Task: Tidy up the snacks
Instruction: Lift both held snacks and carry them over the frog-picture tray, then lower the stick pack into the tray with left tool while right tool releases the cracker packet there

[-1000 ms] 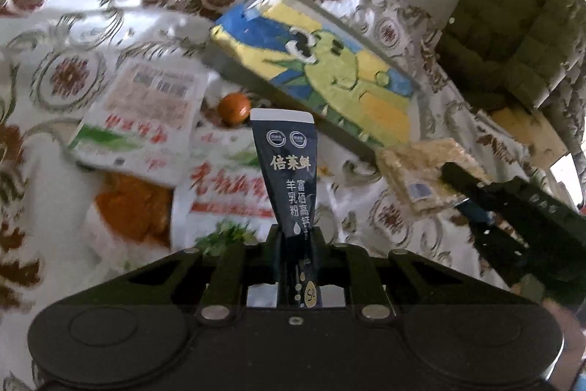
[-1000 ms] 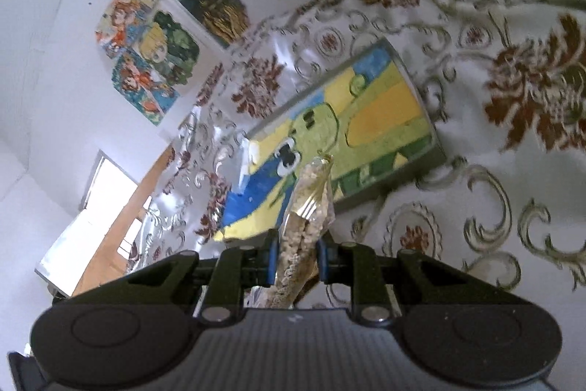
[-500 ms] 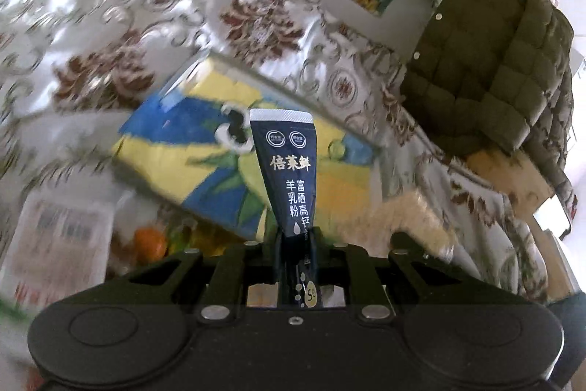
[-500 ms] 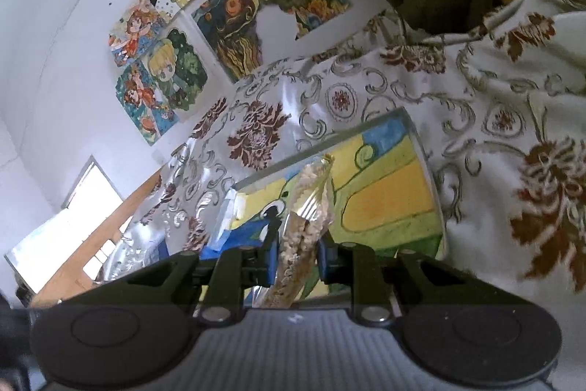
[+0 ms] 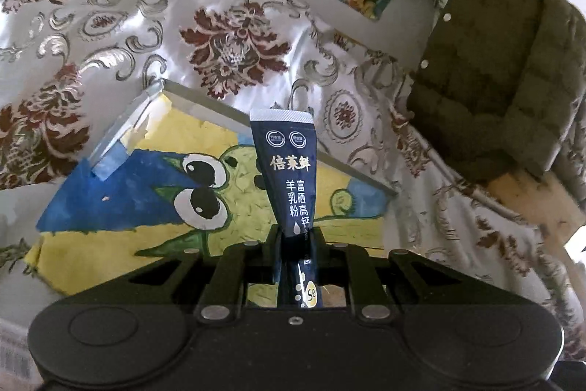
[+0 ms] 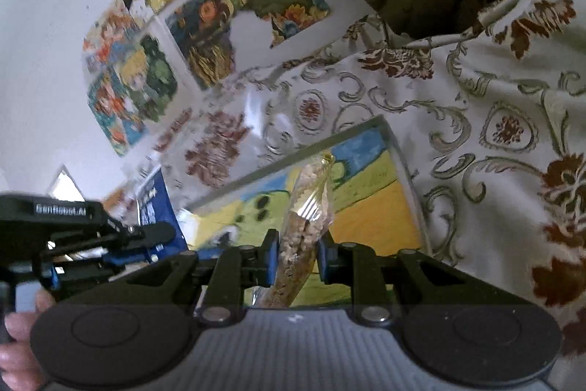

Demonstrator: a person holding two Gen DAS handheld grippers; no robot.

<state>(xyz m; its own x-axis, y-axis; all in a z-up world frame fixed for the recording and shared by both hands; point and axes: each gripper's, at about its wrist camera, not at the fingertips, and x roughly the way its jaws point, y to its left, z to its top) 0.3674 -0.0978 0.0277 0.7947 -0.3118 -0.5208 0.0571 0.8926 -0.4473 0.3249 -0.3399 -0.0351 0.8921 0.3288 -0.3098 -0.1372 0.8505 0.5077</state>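
Nearest in the left wrist view, the left gripper [image 5: 295, 240] pinches the lower part of a dark navy sachet [image 5: 287, 167] printed with white characters, which stands upright between the fingers and rises in front of the tray behind it. In the right wrist view the right gripper [image 6: 295, 253] is pressed onto a clear packet of pale crumbly snack [image 6: 306, 218], whose crimped top leans up and to the right. Beyond both lies a shallow tray [image 5: 205, 99] with grey rims and a painted floor of blue, yellow and a green big-eyed creature, resting on the floral tabletop [image 5: 234, 35]. The left gripper shows at the left edge of the right view. Farthest off, an olive quilted jacket [image 5: 505, 68] and paintings [image 6: 241, 13] on the wall
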